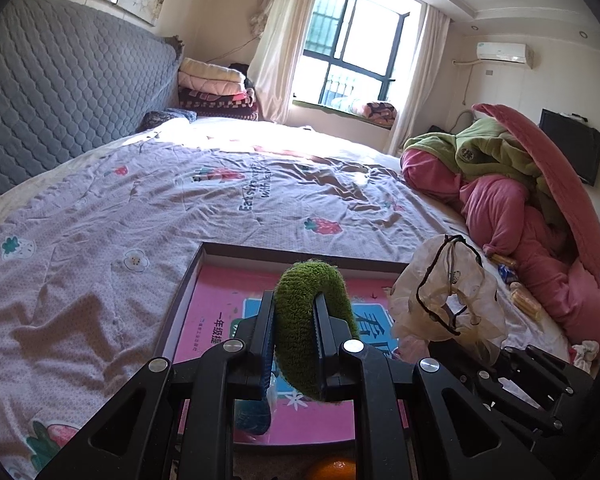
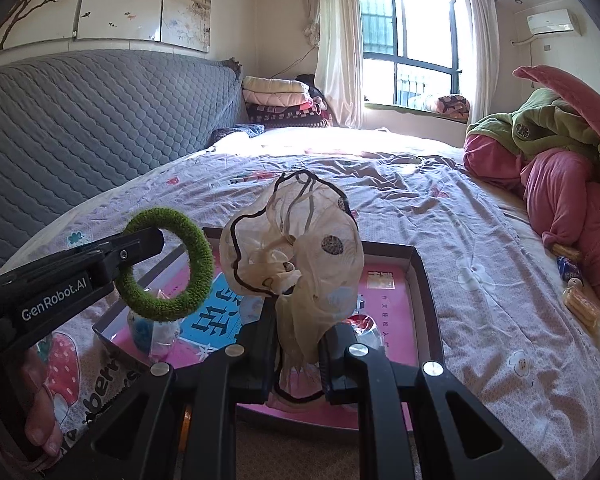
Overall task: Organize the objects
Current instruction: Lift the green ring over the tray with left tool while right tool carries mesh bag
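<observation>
An orange [image 1: 332, 469], perhaps fruit, is cut off below.

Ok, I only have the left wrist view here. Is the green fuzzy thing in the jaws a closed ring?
Observer: Yes. The right wrist view shows the green ring as a full loop, pinched at one side by the left gripper.
Operator: And what holds the sheer fabric on my right?
Observer: The right gripper. Its jaws are shut on the sheer scrunchie, above the tray.
Operator: Anything in the tray behind it?
Observer: A red wrapped item lies close by the right jaw.
</observation>
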A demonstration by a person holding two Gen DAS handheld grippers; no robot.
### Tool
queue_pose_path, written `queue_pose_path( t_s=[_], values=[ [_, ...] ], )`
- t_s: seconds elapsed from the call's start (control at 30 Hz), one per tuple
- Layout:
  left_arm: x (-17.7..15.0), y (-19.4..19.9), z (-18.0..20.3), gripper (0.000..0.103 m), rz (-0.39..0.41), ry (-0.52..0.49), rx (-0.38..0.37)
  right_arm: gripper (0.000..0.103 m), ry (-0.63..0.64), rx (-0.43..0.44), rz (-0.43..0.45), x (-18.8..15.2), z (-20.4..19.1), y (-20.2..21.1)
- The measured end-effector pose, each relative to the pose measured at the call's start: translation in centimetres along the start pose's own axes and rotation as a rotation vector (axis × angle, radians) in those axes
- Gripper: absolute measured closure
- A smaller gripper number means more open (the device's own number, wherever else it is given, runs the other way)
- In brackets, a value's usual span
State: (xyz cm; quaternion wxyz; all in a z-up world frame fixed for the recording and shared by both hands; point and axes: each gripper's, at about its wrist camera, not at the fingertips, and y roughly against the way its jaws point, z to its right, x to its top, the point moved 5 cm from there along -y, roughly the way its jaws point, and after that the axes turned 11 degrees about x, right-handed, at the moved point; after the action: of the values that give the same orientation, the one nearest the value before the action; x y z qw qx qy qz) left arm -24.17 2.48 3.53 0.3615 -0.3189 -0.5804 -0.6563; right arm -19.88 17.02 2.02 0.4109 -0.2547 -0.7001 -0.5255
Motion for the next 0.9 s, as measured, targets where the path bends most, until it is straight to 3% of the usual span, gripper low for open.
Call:
queue_pose_path(
  t_s=[0.9],
  values=[
    [-1.7, -1.4, 1.8, 0.087, -0.079, -0.064, -0.01, 0.084, -0.002, -0.027, -0.046, -0.6, 0.1, -1.3]
  ],
)
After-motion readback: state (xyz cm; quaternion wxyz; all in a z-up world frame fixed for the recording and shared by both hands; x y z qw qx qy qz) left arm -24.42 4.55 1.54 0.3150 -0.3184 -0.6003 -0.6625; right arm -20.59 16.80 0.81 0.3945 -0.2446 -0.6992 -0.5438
